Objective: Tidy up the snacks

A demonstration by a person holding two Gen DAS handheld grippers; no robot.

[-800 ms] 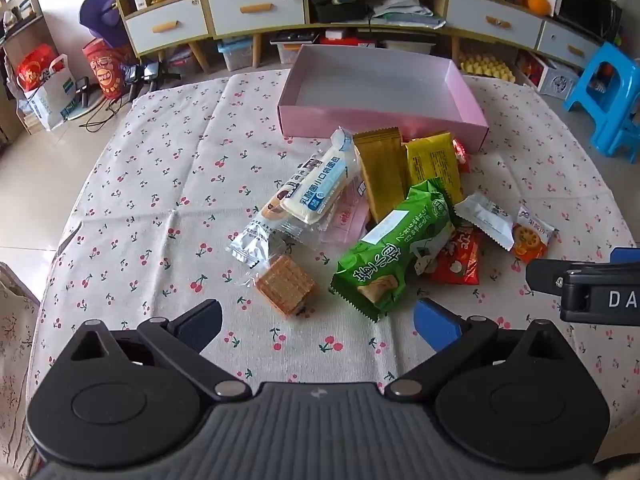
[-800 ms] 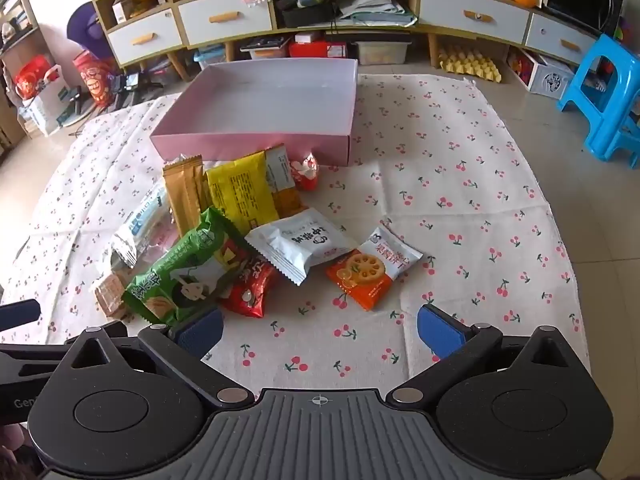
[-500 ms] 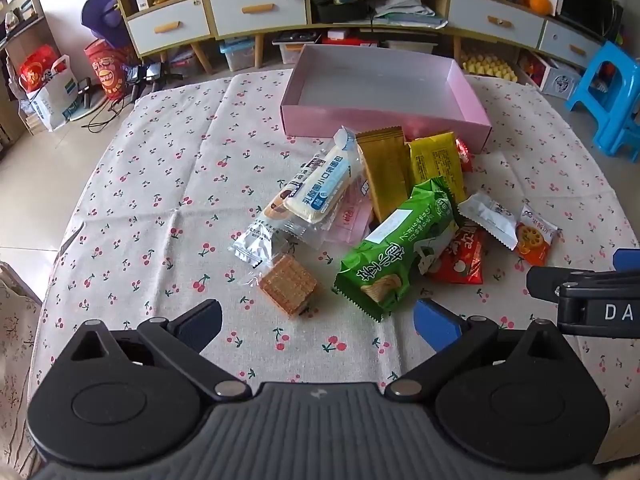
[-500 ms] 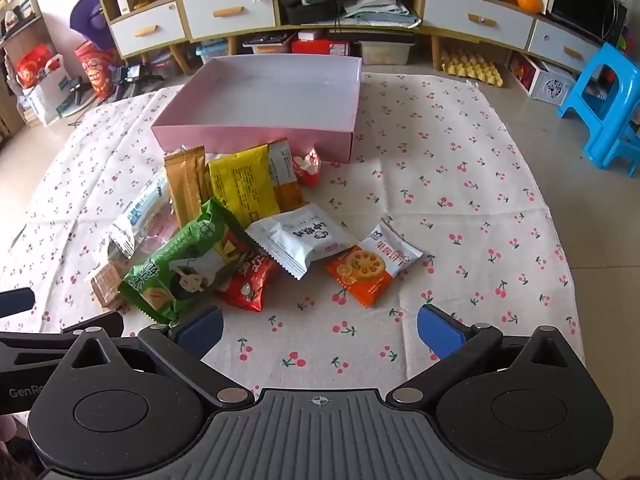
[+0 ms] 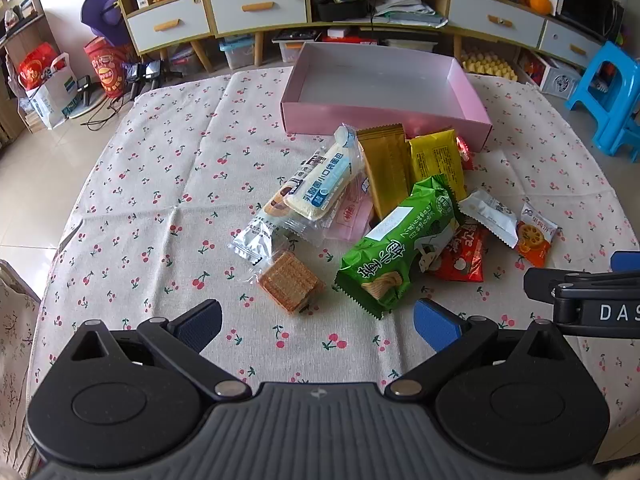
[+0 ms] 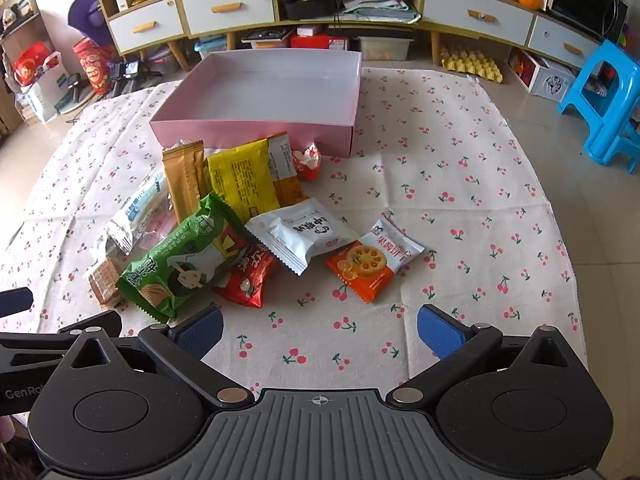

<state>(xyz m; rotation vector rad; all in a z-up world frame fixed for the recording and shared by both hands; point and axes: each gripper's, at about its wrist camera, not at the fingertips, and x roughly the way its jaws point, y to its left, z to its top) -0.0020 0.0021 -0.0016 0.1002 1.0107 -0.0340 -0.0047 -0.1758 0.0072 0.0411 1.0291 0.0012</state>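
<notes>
Here, you are holding your left gripper (image 5: 318, 322) and right gripper (image 6: 320, 326) low in each frame, fingers spread wide and gripping nothing. The snack pile, with its green chip bag (image 5: 400, 242) at center, is lying on the cherry-print desk (image 5: 160, 200), just below the pink box (image 5: 384, 114) in the upper middle.
</notes>
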